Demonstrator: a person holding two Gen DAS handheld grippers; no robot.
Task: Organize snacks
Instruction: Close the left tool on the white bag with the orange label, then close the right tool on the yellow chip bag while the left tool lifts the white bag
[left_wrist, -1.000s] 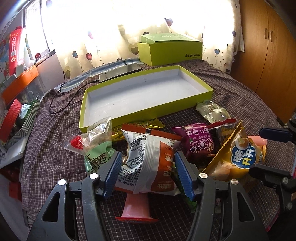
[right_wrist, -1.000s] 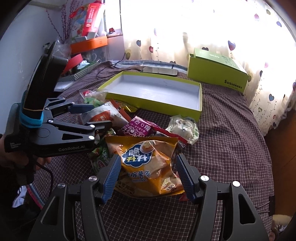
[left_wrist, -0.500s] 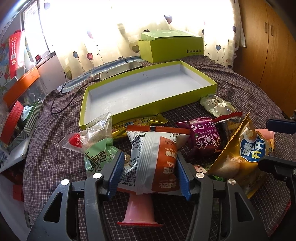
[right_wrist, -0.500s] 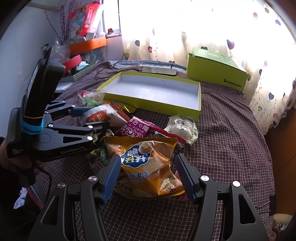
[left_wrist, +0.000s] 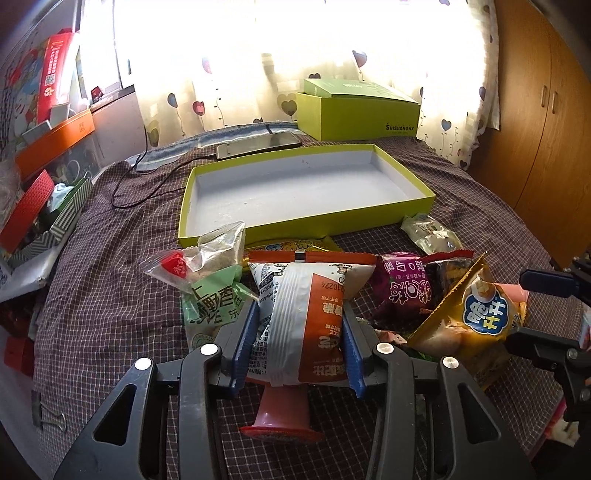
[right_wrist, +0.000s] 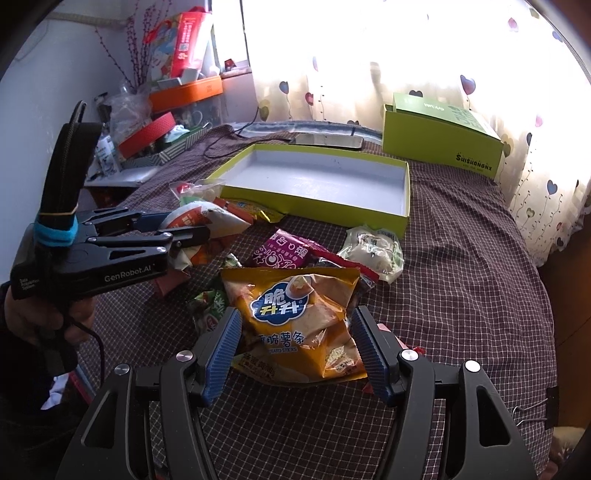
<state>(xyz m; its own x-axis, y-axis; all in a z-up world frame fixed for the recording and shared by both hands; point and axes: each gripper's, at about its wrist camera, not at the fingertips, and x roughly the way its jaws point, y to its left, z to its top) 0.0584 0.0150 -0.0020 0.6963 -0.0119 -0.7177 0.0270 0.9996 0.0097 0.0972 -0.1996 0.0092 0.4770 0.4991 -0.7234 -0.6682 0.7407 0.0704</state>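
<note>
Closing left gripper (left_wrist: 299, 350) jaws now pinching white-and-orange snack bag (left_wrist: 306, 317), wider apart earlier; right gripper (right_wrist: 295, 354) released around yellow chip bag (right_wrist: 299, 321), unmoved.

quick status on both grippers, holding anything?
Left gripper: jaws closing, pads now pressing the white and orange bag.
Right gripper: open, yellow chip bag between its jaws, not gripped.

My blue-padded left gripper (left_wrist: 299, 347) frames a white-and-orange packet (left_wrist: 306, 314). Yellow crisp bag (right_wrist: 299, 325) with a blue logo; purple packet (right_wrist: 284, 253); lime-green tray (left_wrist: 306, 227), white inside; brown-and-white checked cloth (right_wrist: 461, 277); heart-print curtain (left_wrist: 229, 74).
</note>
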